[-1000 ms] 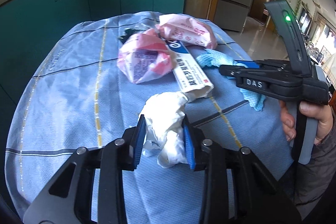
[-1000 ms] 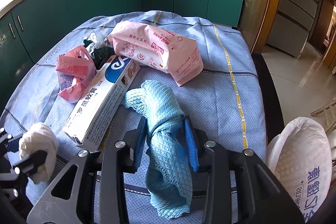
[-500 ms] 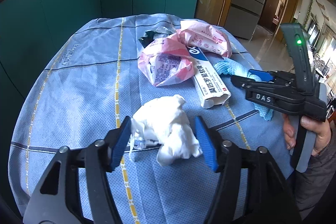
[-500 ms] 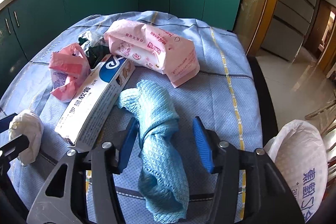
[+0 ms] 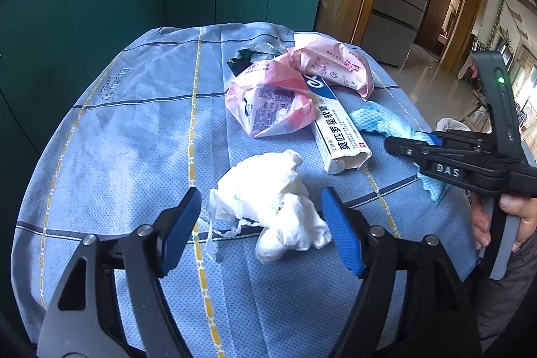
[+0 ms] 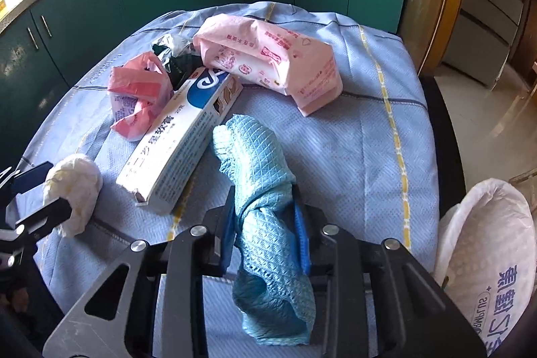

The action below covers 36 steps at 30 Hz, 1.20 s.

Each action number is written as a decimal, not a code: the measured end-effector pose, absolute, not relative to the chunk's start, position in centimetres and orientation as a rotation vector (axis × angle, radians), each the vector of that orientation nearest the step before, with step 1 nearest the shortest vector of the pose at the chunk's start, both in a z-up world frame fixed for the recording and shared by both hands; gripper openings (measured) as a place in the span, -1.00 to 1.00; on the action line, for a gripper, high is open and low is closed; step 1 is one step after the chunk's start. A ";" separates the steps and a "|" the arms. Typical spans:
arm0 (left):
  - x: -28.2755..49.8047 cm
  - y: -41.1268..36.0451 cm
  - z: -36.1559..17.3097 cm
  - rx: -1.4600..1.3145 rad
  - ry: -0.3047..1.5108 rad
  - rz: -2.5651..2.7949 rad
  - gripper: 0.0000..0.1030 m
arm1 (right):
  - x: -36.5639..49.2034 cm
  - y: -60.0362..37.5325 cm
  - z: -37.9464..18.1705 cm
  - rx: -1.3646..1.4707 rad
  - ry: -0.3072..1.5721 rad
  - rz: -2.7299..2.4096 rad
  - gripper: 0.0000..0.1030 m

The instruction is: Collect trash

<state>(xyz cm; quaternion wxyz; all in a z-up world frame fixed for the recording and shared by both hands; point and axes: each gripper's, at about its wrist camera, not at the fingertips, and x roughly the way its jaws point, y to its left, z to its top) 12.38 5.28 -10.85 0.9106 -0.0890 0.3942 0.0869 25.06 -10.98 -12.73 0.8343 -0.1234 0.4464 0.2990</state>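
Trash all on the desk (image 5: pixel 141 123), none of it visibly bagged: crumpled white tissue wad (image 5: pixel 272 200) lies loose on the blue woven cloth between the pads of the left tongs (image 5: pixel 260 227), whose jaws have just been opening and now stand wide, pads clear of the paper on both sides, gripping nothing. Beyond it, an opened ointment carton (image 5: pixel 335 130), stiff printed card with one end flap torn; a slack pink plastic wrapper (image 5: pixel 272 103), thin and creased; a fuller pink soft pack (image 6: pixel 268 59), pillow-shaped; a scrap of dark crinkled film (image 5: pixel 243 59) behind those. Right tongs (image 6: pixel 265 232) have just been closing; pads now pinch a teal waffle-weave cloth (image 6: pixel 258 163), twisted into a rope, limp end hanging below the jaws. White plastic bag (image 6: pixel 486 244), mouth open, sits off the desk's right edge, probably the collecting bag; its inside looks empty as far as can be seen. Judgement: collection barely begun, every piece left to carry over. Tissue soft and compressible, likely to shed strands; carton rigid but light.
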 end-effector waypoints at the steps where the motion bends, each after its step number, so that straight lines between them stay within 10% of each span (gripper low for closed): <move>1: 12.4 5.3 -10.9 -0.188 0.812 0.178 0.50 | 25.0 -11.3 -12.7 -0.264 0.947 0.634 -0.41; 9: 12.9 3.9 -11.3 -0.194 0.829 0.140 0.67 | 25.3 -11.7 -12.6 -0.242 0.913 0.576 0.06; 19: 14.4 1.5 -11.6 -0.111 0.834 0.133 0.72 | 25.0 -9.9 -13.3 -0.305 0.891 0.563 0.08; 27: 14.5 2.0 -12.4 -0.097 0.863 0.152 -0.19 | 24.9 -9.8 -13.2 -0.314 0.880 0.553 0.08; 36: 14.0 2.5 -11.9 -0.110 0.846 0.157 -0.32 | 24.7 -9.8 -13.2 -0.321 0.873 0.551 0.08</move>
